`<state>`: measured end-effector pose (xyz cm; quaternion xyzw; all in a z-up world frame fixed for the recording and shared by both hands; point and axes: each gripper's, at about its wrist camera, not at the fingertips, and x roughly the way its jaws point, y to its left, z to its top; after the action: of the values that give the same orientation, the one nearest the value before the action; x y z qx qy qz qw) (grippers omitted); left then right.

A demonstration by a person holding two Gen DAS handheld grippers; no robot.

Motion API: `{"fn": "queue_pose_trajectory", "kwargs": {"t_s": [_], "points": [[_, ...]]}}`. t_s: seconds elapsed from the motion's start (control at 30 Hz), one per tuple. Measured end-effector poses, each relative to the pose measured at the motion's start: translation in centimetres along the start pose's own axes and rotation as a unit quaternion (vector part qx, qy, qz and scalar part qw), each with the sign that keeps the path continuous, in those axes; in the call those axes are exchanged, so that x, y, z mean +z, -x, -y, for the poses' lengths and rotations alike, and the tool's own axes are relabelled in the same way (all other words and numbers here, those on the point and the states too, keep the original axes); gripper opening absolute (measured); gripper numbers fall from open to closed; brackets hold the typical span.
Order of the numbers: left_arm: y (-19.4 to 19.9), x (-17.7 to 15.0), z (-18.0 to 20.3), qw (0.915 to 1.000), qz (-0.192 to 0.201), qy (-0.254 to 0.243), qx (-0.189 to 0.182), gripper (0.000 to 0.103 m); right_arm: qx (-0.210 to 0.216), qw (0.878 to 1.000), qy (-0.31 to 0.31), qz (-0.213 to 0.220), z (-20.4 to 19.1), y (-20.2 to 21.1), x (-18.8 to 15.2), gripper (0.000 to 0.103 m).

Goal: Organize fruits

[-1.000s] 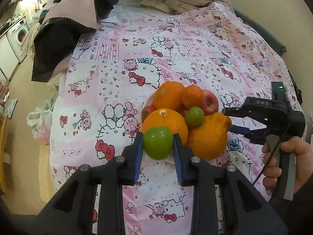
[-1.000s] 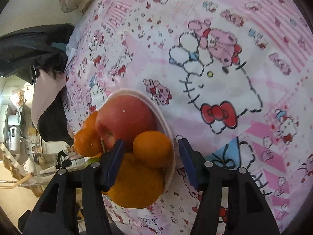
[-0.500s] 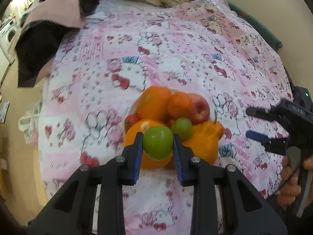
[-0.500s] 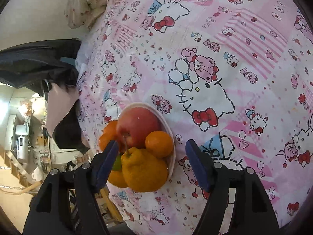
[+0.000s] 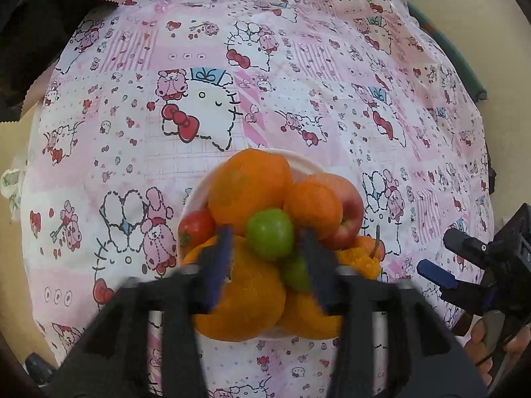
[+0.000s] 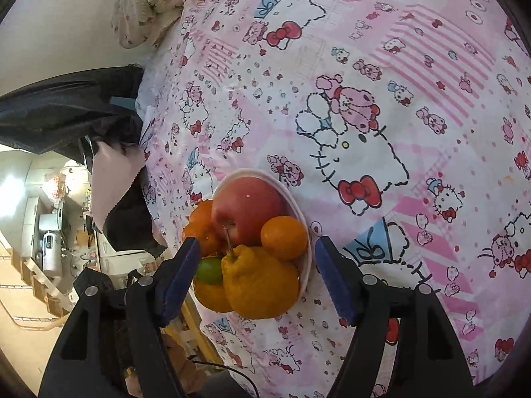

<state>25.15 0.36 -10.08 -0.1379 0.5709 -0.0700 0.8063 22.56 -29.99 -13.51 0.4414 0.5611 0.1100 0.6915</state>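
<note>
- The white round plate [image 5: 300, 162] on the pink cartoon bedsheet [image 5: 132, 106] is mostly hidden under piled fruit.
- The blurry left claw [image 5: 265, 252] is opening; the small round green fruit [image 5: 270, 233] sits between its blue pads, touching neither.
- The right claw [image 6: 257, 273] stands wide apart, holding nothing, around the plate's near side.

On my feeds: one white plate [image 5: 194, 195] piled w/ fruit. I count two green fruits, one on top [image 5: 270, 233] and a second [image 5: 295, 273] partly hidden just below it. Orange citrus approx. four: two big oranges [image 5: 249, 185] [image 5: 247, 301], one small mandarin [image 5: 312, 207], one bumpy knobbed one [image 6: 259, 285]. One red apple [image 6: 247, 209]. One small red fruit [image 5: 195, 229] at the plate's edge. Two grippers, one hand [image 5: 497, 348] visible.
</note>
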Motion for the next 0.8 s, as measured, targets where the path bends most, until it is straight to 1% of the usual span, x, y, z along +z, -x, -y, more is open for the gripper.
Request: {"fn": "queue_pose_trajectory", "kwargs": {"t_s": [0.03,0.07,0.2,0.27,0.33,0.4,0.47,0.5,0.57,0.63,0.7,0.8], "points": [[0.1,0.1,-0.1,1.0000,0.002,0.002,-0.003,0.077,0.002,1.000,-0.002,-0.003,0.0,-0.1,-0.1,0.074],[0.2,0.2,-0.2,1.0000,0.006,0.006,-0.006,0.081,0.002,1.000,-0.004,-0.005,0.0,-0.3,-0.2,0.074],[0.2,0.4,-0.5,0.9999,0.003,0.009,-0.008,0.082,-0.002,1.000,0.001,-0.010,-0.1,-0.7,-0.5,0.074],[0.7,0.3,-0.7,0.9999,0.009,0.013,-0.008,0.082,-0.002,1.000,0.004,-0.010,-0.2,-0.7,-0.5,0.074],[1.6,0.3,-0.8,0.9997,0.022,0.011,-0.006,0.082,-0.003,1.000,0.008,-0.008,-0.4,-0.6,-0.4,0.074],[3.2,0.2,-0.9,0.9989,0.045,0.007,0.006,0.082,-0.003,1.000,0.025,0.000,-1.1,-0.4,-0.4,0.074],[5.0,0.0,-0.9,0.9967,0.076,0.001,0.026,0.082,-0.011,0.997,0.076,0.014,-3.0,0.1,-0.7,0.074],[6.2,-0.4,-0.8,0.9942,0.097,-0.006,0.044,0.082,-0.020,0.994,0.103,0.024,-3.9,0.5,-1.0,0.075],[8.2,-1.1,-0.7,0.9894,0.129,-0.017,0.066,0.082,-0.040,0.985,0.161,0.055,-6.0,1.5,-2.0,0.083],[10.3,-2.2,-0.6,0.9839,0.158,-0.025,0.081,0.082,-0.055,0.972,0.212,0.089,-7.7,2.6,-3.2,0.094],[12.0,-3.1,-0.7,0.9802,0.175,-0.027,0.088,0.082,-0.067,0.954,0.265,0.124,-9.3,3.6,-5.1,0.097],[14.5,-5.2,-0.4,0.9720,0.206,-0.037,0.106,0.082,-0.071,0.939,0.309,0.133,-10.8,4.3,-7.2,0.098]]}}
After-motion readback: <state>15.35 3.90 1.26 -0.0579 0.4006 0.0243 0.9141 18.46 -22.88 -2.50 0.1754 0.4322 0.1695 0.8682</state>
